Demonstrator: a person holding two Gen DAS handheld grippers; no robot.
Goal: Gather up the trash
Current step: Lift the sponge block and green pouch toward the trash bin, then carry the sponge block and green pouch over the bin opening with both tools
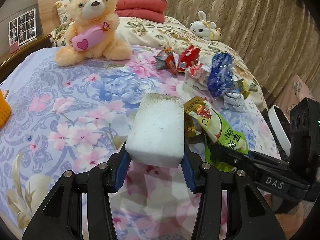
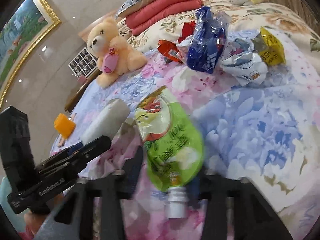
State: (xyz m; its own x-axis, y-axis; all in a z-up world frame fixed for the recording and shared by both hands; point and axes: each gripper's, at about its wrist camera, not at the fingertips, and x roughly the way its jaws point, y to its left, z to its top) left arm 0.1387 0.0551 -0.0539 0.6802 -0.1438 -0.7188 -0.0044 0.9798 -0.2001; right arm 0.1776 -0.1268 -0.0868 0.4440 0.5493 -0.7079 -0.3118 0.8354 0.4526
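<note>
- Left wrist view: the left gripper (image 1: 155, 160) squeezes a white foam block (image 1: 158, 132) between its blue pads, probably to carry it off as trash. More wrappers (image 1: 200, 64) lie far off to the right on the bed (image 1: 60, 100).
- Right wrist view: the green pouch (image 2: 172, 146) sits between the right gripper (image 2: 170, 172) fingers, cap nearest. The fingers look partly apart and blurred, so a grip cannot be told.

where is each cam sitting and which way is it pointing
Left wrist: on the left gripper, looking down across the bed toward the teddy bear; its fingers clamp a white foam block; the right gripper enters from the right.
Right wrist: on the right gripper, aimed at the green pouch between its fingers; the left gripper shows at left.
Shared: bear, block, pouch, blue wrapper.
</note>
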